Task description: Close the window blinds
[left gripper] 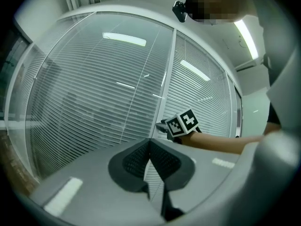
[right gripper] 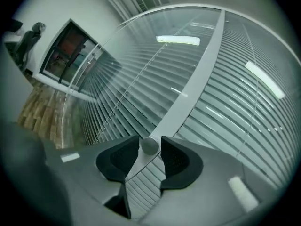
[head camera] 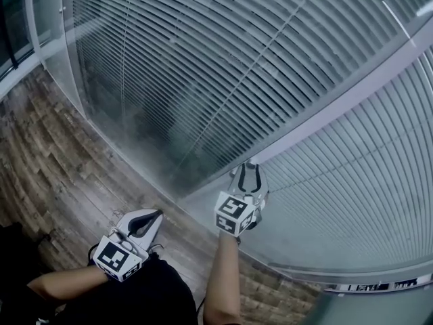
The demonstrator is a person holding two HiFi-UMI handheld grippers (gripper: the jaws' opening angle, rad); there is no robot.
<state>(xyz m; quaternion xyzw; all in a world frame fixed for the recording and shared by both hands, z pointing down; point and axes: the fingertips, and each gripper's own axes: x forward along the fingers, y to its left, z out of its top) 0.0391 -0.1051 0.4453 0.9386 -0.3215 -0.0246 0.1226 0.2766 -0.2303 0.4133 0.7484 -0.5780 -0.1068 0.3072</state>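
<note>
Hovering left of the white vertical frame post [head camera: 352, 97], the left claw [head camera: 157, 215] is pressed together and empty (wood-plank floor [head camera: 61, 168] below it). Grey slatted window blinds [head camera: 203, 66] hang on either side of the post. At the post, the right claw [head camera: 251, 169] stands spread around a small round grey knob [right gripper: 149, 144].

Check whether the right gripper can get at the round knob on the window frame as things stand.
Probably yes: the knob on the frame sits right between the parted jaws of the right gripper, and nothing else stands between them.
</note>
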